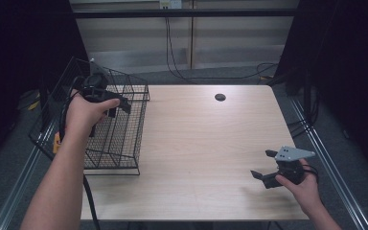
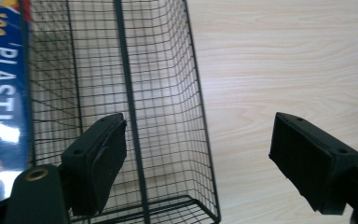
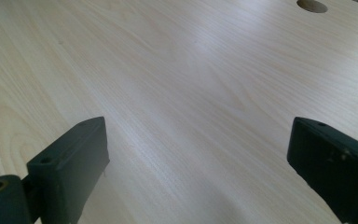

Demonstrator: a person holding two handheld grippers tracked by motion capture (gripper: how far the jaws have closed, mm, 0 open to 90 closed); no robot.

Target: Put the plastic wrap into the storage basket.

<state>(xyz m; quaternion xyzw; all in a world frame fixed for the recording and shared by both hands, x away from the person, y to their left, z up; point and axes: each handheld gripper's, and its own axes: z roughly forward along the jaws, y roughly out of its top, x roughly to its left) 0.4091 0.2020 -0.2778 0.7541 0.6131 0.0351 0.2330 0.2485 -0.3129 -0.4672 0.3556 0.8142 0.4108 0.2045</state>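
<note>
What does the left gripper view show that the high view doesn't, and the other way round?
Left gripper view: a blue box printed with "100" and "PLASTIC", standing against the wire basket.

High view: both hands, the right gripper open low over the table's right front, a round hole in the tabletop, and cables on the floor behind.

Both: the black wire basket, the pale wooden table, and the left gripper with nothing between its jaws.
</note>
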